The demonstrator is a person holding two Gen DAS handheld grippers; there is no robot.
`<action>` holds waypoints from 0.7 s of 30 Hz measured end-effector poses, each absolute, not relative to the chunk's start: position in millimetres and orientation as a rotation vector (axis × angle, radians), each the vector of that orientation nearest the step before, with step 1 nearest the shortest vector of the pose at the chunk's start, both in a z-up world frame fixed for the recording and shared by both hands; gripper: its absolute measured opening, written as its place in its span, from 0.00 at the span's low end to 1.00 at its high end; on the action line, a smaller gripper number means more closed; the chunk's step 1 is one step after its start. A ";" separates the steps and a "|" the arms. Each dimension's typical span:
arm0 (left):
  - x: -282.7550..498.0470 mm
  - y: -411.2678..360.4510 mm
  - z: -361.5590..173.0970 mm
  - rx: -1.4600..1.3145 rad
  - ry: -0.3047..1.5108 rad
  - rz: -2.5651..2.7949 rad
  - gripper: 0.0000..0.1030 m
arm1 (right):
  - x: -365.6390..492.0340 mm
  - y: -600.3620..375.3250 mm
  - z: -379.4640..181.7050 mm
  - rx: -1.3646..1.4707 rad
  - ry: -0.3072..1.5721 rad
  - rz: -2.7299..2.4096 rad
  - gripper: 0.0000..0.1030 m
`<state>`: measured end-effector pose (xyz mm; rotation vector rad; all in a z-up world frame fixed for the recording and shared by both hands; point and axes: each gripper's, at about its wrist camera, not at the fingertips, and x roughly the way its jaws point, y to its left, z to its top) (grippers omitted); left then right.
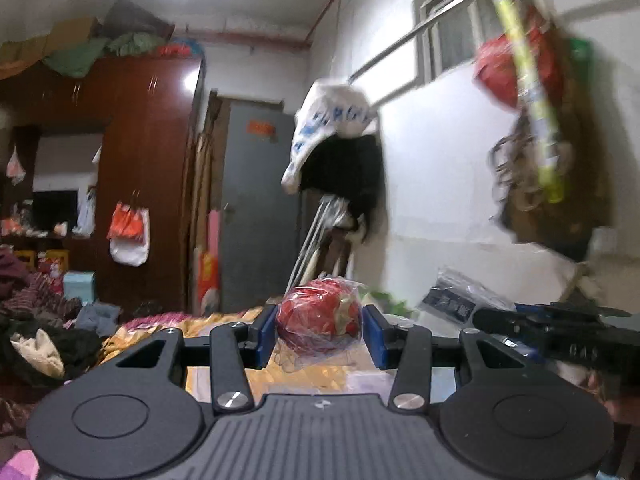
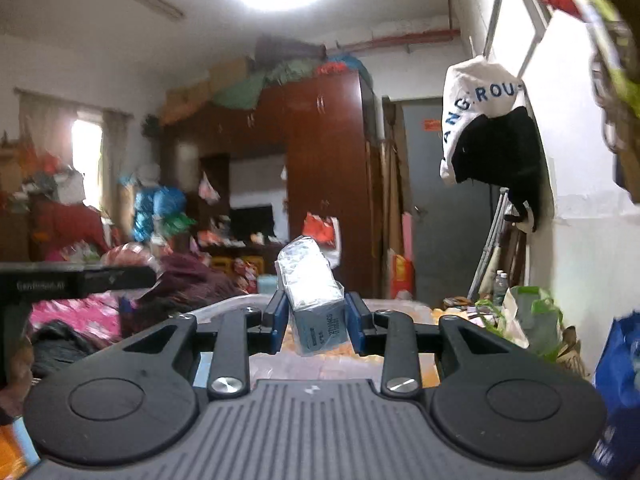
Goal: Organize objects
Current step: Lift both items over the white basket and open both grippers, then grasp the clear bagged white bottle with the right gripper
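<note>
Both grippers are clamped on wrapped things held up in the air over a cluttered bed. Between the blue pads of the left gripper (image 1: 319, 330) sits a round red object in clear plastic wrap (image 1: 319, 320), pressed on both sides, with loose film hanging below it. What the red object is cannot be told. The right gripper (image 2: 316, 322) squeezes a small grey box in crinkled clear plastic (image 2: 316, 300), tilted, its top leaning away to the left and its printed end facing the camera. In the left wrist view the right gripper's dark body shows at the right edge. Beyond stand a dark brown wardrobe (image 2: 328, 168), a grey door (image 1: 260, 208) and a white cloth bag with blue letters (image 2: 476, 104) hanging on the white wall (image 1: 440, 184).
</note>
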<state>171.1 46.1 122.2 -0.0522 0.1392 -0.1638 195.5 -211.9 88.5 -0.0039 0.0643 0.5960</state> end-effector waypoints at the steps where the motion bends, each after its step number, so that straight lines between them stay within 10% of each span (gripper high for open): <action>1: 193.0 45.7 125.4 -0.057 0.182 -0.158 0.48 | 212.6 -200.6 94.1 -0.021 0.087 0.587 0.34; 6: 253.2 45.3 114.0 -0.093 0.303 -0.150 0.51 | 268.6 -170.0 89.4 -0.060 0.216 0.548 0.34; 7: 257.7 44.8 110.9 -0.090 0.311 -0.157 0.67 | 273.4 -166.7 87.4 -0.066 0.225 0.544 0.36; 8: 261.2 44.7 107.6 -0.093 0.334 -0.170 0.85 | 274.5 -165.2 85.5 -0.070 0.237 0.553 0.49; 11: 243.5 49.1 102.5 -0.077 0.283 -0.172 0.85 | 250.5 -176.7 82.2 -0.059 0.183 0.549 1.00; 21: 125.6 73.0 54.4 -0.069 0.266 -0.140 0.92 | 189.7 -228.0 14.5 -0.037 0.379 0.529 1.00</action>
